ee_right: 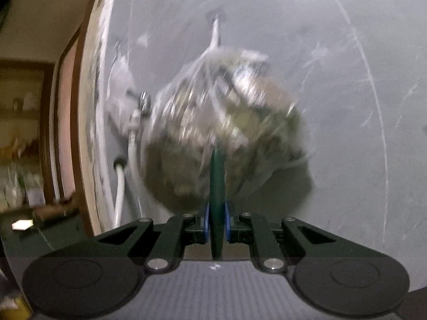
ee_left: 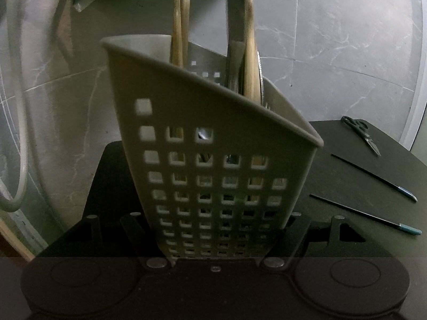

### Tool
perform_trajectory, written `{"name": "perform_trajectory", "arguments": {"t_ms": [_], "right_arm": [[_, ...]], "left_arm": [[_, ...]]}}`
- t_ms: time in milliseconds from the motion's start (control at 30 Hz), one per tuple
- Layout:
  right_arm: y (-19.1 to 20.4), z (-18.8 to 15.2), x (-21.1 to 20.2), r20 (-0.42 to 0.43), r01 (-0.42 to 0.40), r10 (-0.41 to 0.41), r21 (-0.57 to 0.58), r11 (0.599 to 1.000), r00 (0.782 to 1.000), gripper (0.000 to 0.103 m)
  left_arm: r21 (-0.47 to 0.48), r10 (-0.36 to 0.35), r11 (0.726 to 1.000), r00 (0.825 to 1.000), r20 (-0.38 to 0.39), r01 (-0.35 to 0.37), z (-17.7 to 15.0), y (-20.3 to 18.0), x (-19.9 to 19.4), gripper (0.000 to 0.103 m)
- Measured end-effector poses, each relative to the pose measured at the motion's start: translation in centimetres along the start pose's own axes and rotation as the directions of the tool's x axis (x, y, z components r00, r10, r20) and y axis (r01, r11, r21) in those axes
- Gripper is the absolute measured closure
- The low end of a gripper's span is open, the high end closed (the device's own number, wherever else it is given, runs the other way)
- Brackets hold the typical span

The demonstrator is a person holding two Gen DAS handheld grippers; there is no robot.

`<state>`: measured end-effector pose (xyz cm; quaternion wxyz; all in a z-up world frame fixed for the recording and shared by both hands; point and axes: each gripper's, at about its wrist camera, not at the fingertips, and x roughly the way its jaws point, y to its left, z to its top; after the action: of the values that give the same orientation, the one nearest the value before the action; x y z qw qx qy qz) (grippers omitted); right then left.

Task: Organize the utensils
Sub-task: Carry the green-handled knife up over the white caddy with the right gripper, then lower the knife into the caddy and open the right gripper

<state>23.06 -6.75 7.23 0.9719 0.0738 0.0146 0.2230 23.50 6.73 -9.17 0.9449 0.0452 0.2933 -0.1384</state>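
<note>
A grey perforated utensil holder (ee_left: 213,160) stands on the black table (ee_left: 347,165), and my left gripper (ee_left: 216,221) is shut on its lower walls. Inside it stand wooden handles (ee_left: 178,26), a wider wooden one (ee_left: 249,40) and a dark handle (ee_left: 236,13). On the table to the right lie green-handled scissors (ee_left: 360,133) and two thin black sticks with teal tips (ee_left: 373,178) (ee_left: 368,216). In the right wrist view my right gripper (ee_right: 217,221) is shut on a flat dark green handle (ee_right: 217,176), which stands upright between the blue pads (ee_right: 205,224). Its other end is hidden.
A grey marbled wall rises behind the table. On it hangs a filled clear plastic bag (ee_right: 226,106), blurred, beside a tap (ee_right: 144,101) and a white hose (ee_right: 120,192). A doorway with shelves (ee_right: 24,106) opens at the left.
</note>
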Motion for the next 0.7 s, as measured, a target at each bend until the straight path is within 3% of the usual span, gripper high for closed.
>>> {"name": "perform_trajectory", "arguments": {"t_ms": [367, 400, 467, 533, 700], "right_arm": [[0.6, -5.7, 1.5, -0.200, 0.010, -0.016, -0.031, 0.999, 0.980, 0.086], [0.5, -5.9, 1.5, -0.209, 0.011, -0.017, -0.033, 0.999, 0.978, 0.081], [0.5, -5.9, 1.2, -0.225, -0.002, -0.007, -0.042, 0.999, 0.974, 0.052], [0.6, -5.6, 0.4, -0.211, -0.015, 0.003, -0.057, 0.998, 0.977, 0.046], [0.3, -3.8, -1.6, -0.150, -0.008, -0.008, -0.100, 0.995, 0.989, 0.018]], "left_arm": [[0.009, 0.003, 1.000, 1.000, 0.000, -0.003, 0.0, 0.0, 0.0, 0.027], [0.010, 0.005, 1.000, 1.000, -0.001, -0.005, 0.0, -0.1, 0.0, 0.027], [0.011, 0.008, 1.000, 1.000, -0.002, -0.008, 0.1, -0.2, 0.1, 0.027], [0.012, 0.011, 1.000, 1.000, -0.004, -0.011, 0.1, -0.2, 0.1, 0.027], [0.008, 0.022, 1.000, 1.000, -0.012, -0.022, 0.3, -0.7, 0.2, 0.027]]}}
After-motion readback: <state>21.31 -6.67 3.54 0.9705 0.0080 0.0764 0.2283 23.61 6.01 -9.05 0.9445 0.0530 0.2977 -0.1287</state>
